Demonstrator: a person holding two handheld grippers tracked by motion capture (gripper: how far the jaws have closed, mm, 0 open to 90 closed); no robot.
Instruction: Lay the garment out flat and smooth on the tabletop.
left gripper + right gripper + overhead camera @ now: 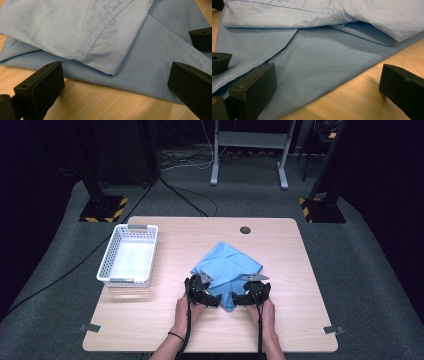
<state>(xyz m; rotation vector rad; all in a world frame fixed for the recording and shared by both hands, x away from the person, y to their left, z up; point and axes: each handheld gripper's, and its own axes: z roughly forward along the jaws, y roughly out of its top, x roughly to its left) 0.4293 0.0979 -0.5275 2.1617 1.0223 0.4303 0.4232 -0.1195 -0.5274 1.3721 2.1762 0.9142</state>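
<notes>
A light blue cloth (227, 262) lies loosely folded on the middle of the wooden table (150, 320), its near corner pointing at the person. My left gripper (216, 300) rests low at that corner's left side and my right gripper (236, 299) at its right side, tips facing each other. In the left gripper view the left gripper (115, 75) is open, its jaws straddling the cloth's (75, 30) stitched edge on the tabletop. The right gripper (328, 75) is open too, one jaw over the cloth (319, 57), the other over bare wood. Nothing is held.
A white mesh basket (151, 255), with nothing in it, stands at the table's left side. A round cable hole (245, 230) sits near the far edge. Tape tabs (90, 327) mark the near corners. Stand bases (102, 210) and cables lie on the floor beyond.
</notes>
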